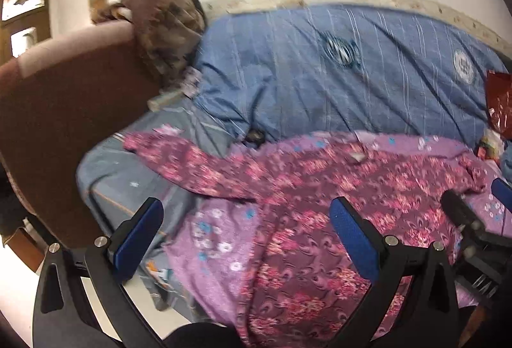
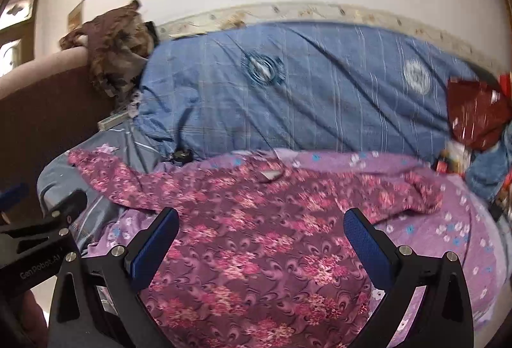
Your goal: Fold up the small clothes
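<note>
A maroon garment with pink flower print (image 1: 288, 188) lies spread flat on a lilac flowered sheet (image 1: 217, 232), sleeves out to left and right; it also shows in the right wrist view (image 2: 256, 220). My left gripper (image 1: 246, 220) is open and empty, hovering over the garment's lower left part. My right gripper (image 2: 262, 229) is open and empty over the garment's lower middle. The right gripper's tip shows at the right edge of the left wrist view (image 1: 460, 210), and the left gripper shows at the left of the right wrist view (image 2: 48, 220).
A blue striped quilt (image 1: 320, 76) lies bunched behind the garment against the wall. A brown headboard (image 1: 64, 111) with a brown patterned cloth (image 1: 166, 28) stands at the left. A red bag (image 2: 473, 111) and small items lie at the right.
</note>
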Motion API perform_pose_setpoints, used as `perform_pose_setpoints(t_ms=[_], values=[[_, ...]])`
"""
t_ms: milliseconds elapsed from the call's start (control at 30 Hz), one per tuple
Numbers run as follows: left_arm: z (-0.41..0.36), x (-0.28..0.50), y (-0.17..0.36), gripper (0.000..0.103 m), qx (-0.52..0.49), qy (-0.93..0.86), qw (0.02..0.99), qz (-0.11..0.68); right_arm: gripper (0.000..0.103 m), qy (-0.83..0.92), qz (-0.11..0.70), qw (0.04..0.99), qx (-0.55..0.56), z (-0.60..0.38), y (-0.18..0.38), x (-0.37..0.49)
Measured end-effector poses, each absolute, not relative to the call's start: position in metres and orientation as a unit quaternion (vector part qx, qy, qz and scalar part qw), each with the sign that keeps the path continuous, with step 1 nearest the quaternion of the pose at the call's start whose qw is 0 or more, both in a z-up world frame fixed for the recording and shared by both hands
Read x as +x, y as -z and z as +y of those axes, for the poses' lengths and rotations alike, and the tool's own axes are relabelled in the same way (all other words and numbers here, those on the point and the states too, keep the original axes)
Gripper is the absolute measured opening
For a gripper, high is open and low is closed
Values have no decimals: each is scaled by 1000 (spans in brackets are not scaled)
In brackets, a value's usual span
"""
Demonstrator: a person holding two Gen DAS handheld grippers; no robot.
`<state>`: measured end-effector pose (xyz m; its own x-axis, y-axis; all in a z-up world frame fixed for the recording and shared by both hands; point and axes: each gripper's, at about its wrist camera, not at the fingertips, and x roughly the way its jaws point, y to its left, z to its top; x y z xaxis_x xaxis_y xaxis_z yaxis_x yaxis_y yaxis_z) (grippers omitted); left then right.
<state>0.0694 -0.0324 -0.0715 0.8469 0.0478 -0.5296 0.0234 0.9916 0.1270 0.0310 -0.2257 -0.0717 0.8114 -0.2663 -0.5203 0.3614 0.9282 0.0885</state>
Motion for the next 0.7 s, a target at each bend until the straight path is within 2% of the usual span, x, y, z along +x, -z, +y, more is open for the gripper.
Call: perform_pose_setpoints(t_ms=[200, 300, 367, 467, 600, 700], values=[[-77, 146, 132, 103, 49, 37, 931, 359, 102, 214, 288, 902, 241, -370, 132, 37], [-100, 184, 164, 103, 24, 46, 919, 392, 94, 235, 280, 863, 349, -465, 173, 29], [-114, 204, 179, 103, 10, 52, 914, 401, 85, 258, 276, 819, 431, -524, 202, 17], [-128, 230, 193, 103, -2, 54, 915, 400, 81, 282, 230, 768, 527, -592, 236, -6], [-133, 254, 201, 103, -9, 48, 919, 391, 81, 331, 202, 764, 515, -646, 235, -11], [-127, 263, 210, 103, -1, 38, 929, 368, 82, 346, 240, 793, 439, -658, 213, 11]])
